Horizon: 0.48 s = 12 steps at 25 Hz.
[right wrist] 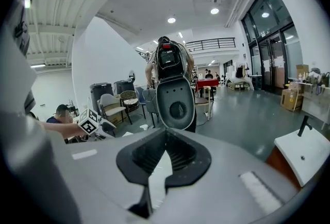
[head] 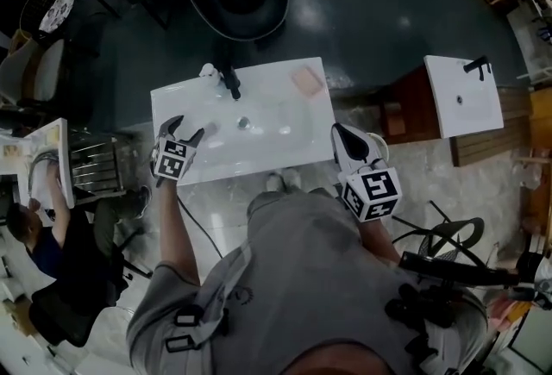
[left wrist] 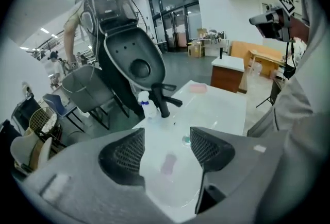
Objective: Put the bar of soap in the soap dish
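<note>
The bar of soap [left wrist: 167, 162] is a pale pink, rounded oblong lying flat in the bowl of the white sink [head: 285, 140], near the drain [head: 244, 121]. The left gripper [head: 188, 128] hangs over it with jaws wide apart and touching nothing. The pink soap dish [head: 306, 80] sits on the sink's far right corner, well apart from the soap. The right gripper [head: 345, 140] is at the sink's near right edge, its jaws together at the tips and empty.
</note>
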Tool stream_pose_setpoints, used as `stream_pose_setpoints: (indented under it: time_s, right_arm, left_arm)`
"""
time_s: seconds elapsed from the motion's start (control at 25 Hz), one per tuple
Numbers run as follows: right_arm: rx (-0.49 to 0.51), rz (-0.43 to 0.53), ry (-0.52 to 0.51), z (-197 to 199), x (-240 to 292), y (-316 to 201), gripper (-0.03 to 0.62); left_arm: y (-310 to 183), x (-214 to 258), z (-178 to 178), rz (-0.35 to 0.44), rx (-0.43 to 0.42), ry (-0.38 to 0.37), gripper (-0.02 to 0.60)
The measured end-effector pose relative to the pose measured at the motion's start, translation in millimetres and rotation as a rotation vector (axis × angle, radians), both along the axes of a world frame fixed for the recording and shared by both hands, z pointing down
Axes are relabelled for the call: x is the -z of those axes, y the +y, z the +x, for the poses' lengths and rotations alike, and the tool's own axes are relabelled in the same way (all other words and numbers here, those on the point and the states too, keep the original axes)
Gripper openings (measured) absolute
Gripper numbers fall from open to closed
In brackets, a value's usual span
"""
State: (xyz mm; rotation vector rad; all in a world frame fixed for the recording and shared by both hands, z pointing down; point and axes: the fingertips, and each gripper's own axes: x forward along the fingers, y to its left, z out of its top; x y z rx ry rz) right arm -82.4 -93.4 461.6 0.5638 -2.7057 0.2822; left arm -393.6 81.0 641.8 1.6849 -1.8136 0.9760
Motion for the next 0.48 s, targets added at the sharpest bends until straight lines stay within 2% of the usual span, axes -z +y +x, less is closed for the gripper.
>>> stream_pose_setpoints:
  time_s: [0.12,0.24,0.48]
  right_arm:
    - [-0.018,0.0,0.017,5,-3,-3,0.003]
    - [-0.029,-0.001,0.028,8,-6,-4,0.003]
    - [-0.025,0.001,0.045,3,-10,-2,0.003]
  left_arm:
    - [0,-38,-2,-0.089,-0.034,0.035,0.281]
    - [-1,-73,-6,-0.143,-0.07,0.047,0.281]
    - [7,-122,-9,-0.289,-0.125,0.068,0.281]
